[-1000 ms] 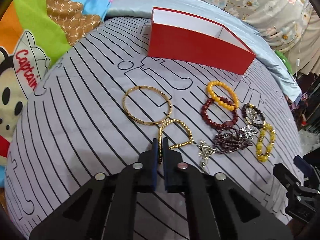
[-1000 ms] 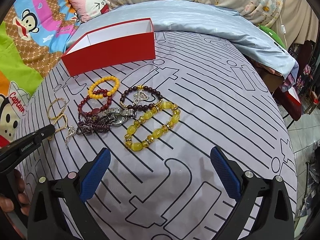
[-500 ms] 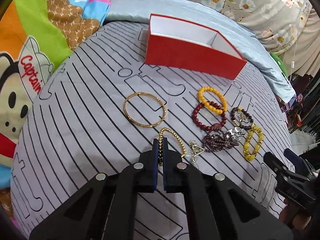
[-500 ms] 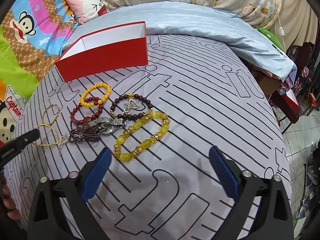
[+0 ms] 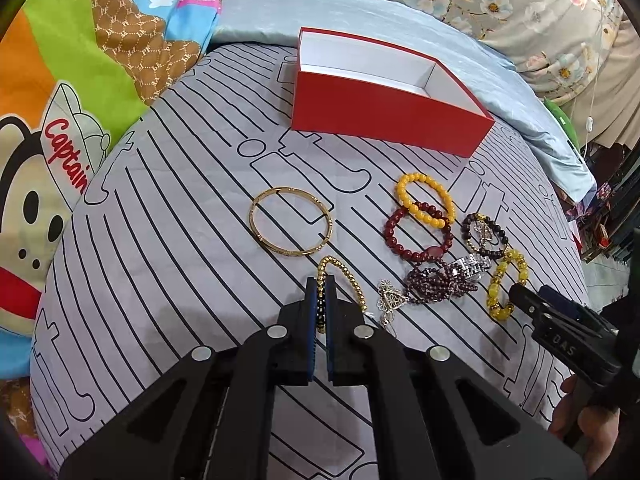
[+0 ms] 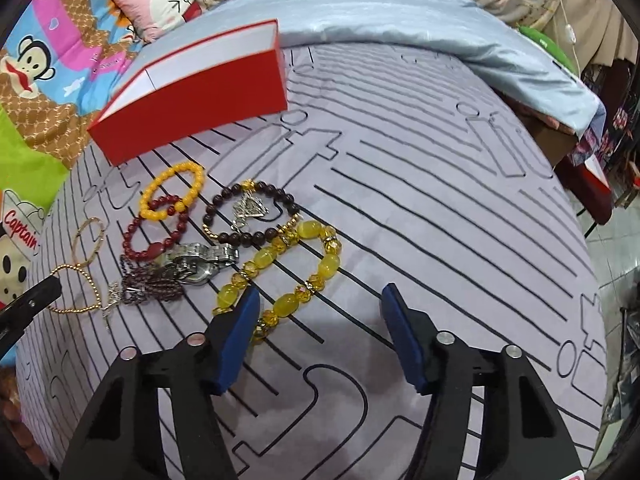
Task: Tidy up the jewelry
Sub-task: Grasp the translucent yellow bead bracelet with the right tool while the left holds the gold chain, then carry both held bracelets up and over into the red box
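Note:
My left gripper (image 5: 320,284) is shut on a thin gold bead chain (image 5: 344,276), also seen in the right wrist view (image 6: 86,284), and holds it just above the bedsheet. A red open box (image 5: 384,120) with white inside stands beyond, also in the right wrist view (image 6: 192,96). A gold bangle (image 5: 290,226), an orange bead bracelet (image 5: 424,200), a dark red bead bracelet (image 5: 418,236), a silver watch (image 6: 200,260) and a dark bead bracelet (image 6: 252,216) lie between. My right gripper (image 6: 316,300) is open over the yellow crystal bracelet (image 6: 292,272).
The grey striped bedsheet (image 6: 440,200) covers the bed. A light blue cover (image 6: 400,12) lies behind the box. A cartoon blanket (image 5: 80,80) lies at the left. The bed's edge drops off at the right (image 6: 600,240).
My left gripper has lifted and pulled the gold chain back a little. My right gripper has moved forward and left onto the yellow crystal bracelet and has narrowed its opening.

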